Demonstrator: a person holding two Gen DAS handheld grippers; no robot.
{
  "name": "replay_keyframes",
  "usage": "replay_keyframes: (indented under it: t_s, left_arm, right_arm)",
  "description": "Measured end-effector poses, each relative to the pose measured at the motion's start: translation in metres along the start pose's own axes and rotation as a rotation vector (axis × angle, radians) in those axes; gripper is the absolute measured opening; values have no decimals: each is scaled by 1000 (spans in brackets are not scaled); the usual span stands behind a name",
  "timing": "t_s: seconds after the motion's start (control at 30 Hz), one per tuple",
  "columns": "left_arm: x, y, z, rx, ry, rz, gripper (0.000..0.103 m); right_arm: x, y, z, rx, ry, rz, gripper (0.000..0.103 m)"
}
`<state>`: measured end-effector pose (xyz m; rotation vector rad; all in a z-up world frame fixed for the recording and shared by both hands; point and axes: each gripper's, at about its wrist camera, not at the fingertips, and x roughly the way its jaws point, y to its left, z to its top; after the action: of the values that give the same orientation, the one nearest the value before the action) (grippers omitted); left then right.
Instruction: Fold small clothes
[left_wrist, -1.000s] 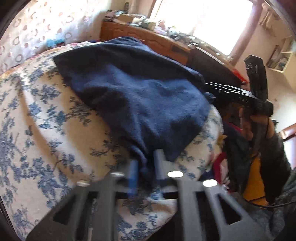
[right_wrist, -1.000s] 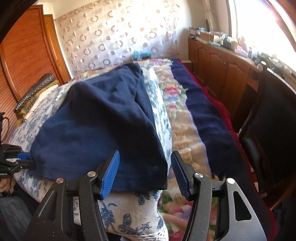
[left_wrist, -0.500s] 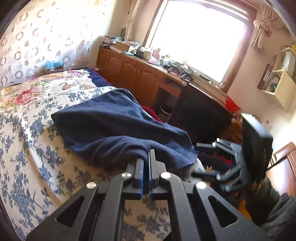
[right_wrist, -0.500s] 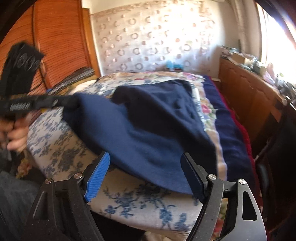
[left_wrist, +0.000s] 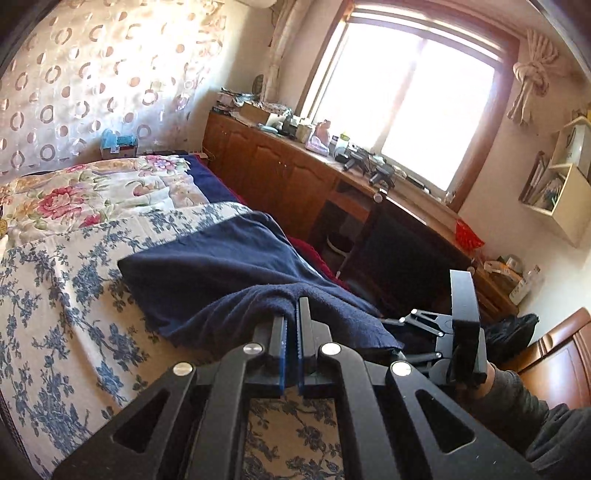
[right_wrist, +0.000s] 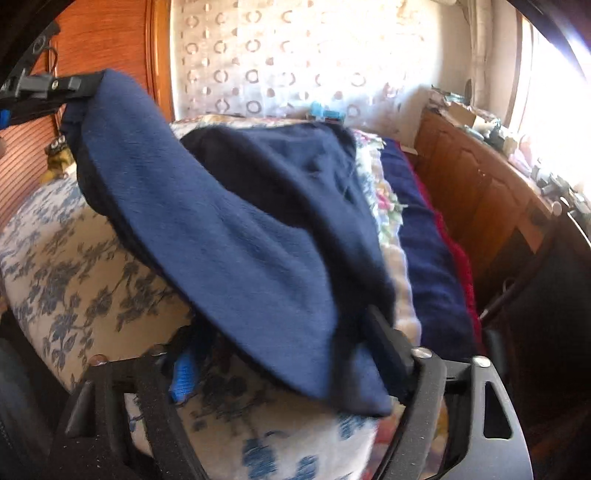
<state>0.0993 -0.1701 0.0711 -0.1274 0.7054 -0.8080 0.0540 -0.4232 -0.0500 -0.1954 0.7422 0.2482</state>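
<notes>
Since 1 second ago I've lifted my left gripper (left_wrist: 291, 317), pinched tight on the navy garment (left_wrist: 221, 273), raising that corner off the floral bedspread (left_wrist: 55, 295). My right gripper (right_wrist: 280, 354) gapes wide, cloth draped between its fingers.

1. The navy garment (right_wrist: 229, 236) drapes between the right gripper (right_wrist: 288, 354) and the left gripper (right_wrist: 74, 83), lifted off the floral bedspread (right_wrist: 70, 273).
2. The right gripper's jaws stand wide apart, the garment's near edge lying across and between them.
3. Far ahead to the upper left, the left gripper pinches the garment's raised corner.
4. A wooden cabinet (right_wrist: 480, 192) runs along the tool's right.
</notes>
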Motion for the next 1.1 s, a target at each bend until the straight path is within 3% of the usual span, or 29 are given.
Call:
replay_keyframes:
  t_s: [0.07, 0.2, 0.33, 0.6, 0.67, 0.73, 0.8, 0.97, 1.1]
  left_arm:
    - [-3, 5, 2, -5, -10, 4, 0]
    - [-6, 21, 9, -20, -27, 64, 0]
    - [-2, 46, 18, -43, -30, 138, 1]
    - [30, 102, 24, -95, 33, 221, 7]
    - [35, 111, 25, -92, 44, 230, 12]
    - [35, 114, 26, -89, 46, 246, 18]
    - [33, 115, 29, -83, 34, 245, 24]
    - [27, 116, 35, -43, 1, 276, 33]
    - [44, 121, 32, -38, 51, 246, 35]
  right_arm:
    - [-2, -6, 8, -10, -11, 12, 9]
    - [-17, -19, 50, -39, -105, 18, 8]
    - [-6, -18, 105, -110, -153, 0, 8]
    - [81, -22, 181, -126, -95, 76, 8]
    - [95, -23, 189, -112, -77, 81, 15]
    - [109, -26, 197, -101, -61, 63, 29]
    - [119, -33, 207, -75, -56, 58, 51]
    - [132, -49, 218, -27, -30, 33, 61]
    - [137, -59, 218, 15, -11, -28, 62]
